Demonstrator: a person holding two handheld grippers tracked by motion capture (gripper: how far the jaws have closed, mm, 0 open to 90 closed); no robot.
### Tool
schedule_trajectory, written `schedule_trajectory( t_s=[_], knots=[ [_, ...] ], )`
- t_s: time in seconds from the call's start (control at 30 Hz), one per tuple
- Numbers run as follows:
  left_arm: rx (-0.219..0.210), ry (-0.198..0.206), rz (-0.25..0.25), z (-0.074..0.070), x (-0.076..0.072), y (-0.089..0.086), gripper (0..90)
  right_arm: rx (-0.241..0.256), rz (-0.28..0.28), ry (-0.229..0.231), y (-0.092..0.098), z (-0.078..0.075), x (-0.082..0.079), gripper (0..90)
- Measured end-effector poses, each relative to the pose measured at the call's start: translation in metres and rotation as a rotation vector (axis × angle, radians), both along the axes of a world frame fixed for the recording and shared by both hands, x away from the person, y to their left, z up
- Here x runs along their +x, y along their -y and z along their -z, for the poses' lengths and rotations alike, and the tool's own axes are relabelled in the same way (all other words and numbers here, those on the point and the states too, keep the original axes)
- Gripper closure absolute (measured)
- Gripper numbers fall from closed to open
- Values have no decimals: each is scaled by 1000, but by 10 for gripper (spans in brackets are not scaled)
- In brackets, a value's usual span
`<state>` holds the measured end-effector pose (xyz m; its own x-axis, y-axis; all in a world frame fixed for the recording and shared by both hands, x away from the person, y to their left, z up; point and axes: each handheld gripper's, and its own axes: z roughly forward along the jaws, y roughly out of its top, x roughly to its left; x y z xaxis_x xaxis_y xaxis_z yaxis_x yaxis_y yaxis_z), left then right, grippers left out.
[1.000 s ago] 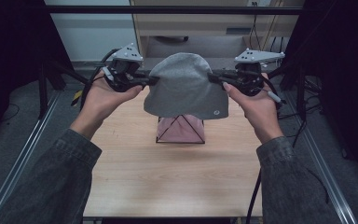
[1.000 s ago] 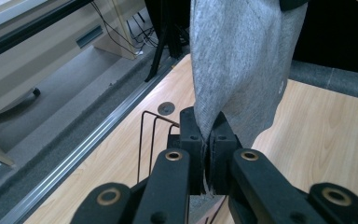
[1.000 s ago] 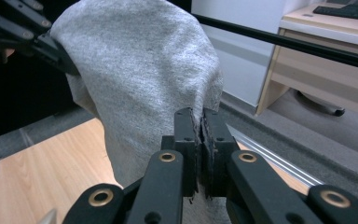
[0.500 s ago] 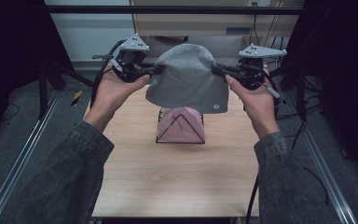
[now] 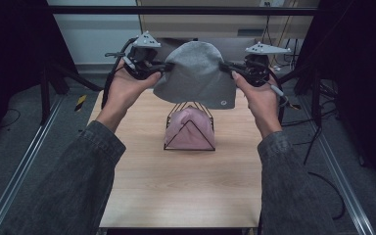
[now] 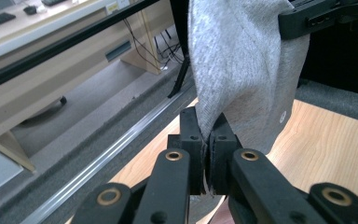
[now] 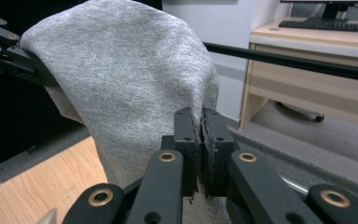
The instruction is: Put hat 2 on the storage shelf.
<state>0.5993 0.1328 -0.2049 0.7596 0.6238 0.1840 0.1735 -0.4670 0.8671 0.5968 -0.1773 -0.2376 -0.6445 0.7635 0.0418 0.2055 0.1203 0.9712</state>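
Note:
A grey knit beanie (image 5: pixel 196 73) hangs in the air between both grippers, above a black wire stand (image 5: pixel 190 128) that holds a pink cloth (image 5: pixel 188 125). My left gripper (image 5: pixel 165 66) is shut on the beanie's left side, and my right gripper (image 5: pixel 223 64) is shut on its right side. In the left gripper view the grey beanie (image 6: pixel 242 70) is pinched between the black jaws of the left gripper (image 6: pixel 209 135), with the other gripper's jaws clamped on its far side. In the right gripper view the beanie (image 7: pixel 126 84) runs down into the right gripper (image 7: pixel 199 126).
The wooden table (image 5: pixel 176 191) lies below, with the wire stand at its middle. A black bar (image 5: pixel 186 10) crosses the back above a beige desk. Metal rails (image 5: pixel 19 171) run along both sides of the table on the grey floor.
Both grippers have lifted the beanie up and away from the stand, so the top of the wire stand and the pink cloth now show more fully.

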Motion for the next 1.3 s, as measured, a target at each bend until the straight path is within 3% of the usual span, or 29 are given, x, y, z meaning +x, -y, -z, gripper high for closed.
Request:
schedule_trajectory(
  t_s=[0.3, 0.63, 0.93, 1.3],
  knots=[
    [-1, -8, -15, 19, 11, 1, 875, -18, 16, -19, -2, 13, 15, 861],
    [25, -24, -12, 24, 11, 2, 874, -16, 23, -38, 0, 23, 17, 860],
    [21, -25, -28, 30, 15, 1, 874, -23, 22, -43, -2, 24, 19, 860],
    [14, -47, -40, 47, 25, 0, 874, -41, 26, -61, -5, 36, 29, 859]
  ],
)
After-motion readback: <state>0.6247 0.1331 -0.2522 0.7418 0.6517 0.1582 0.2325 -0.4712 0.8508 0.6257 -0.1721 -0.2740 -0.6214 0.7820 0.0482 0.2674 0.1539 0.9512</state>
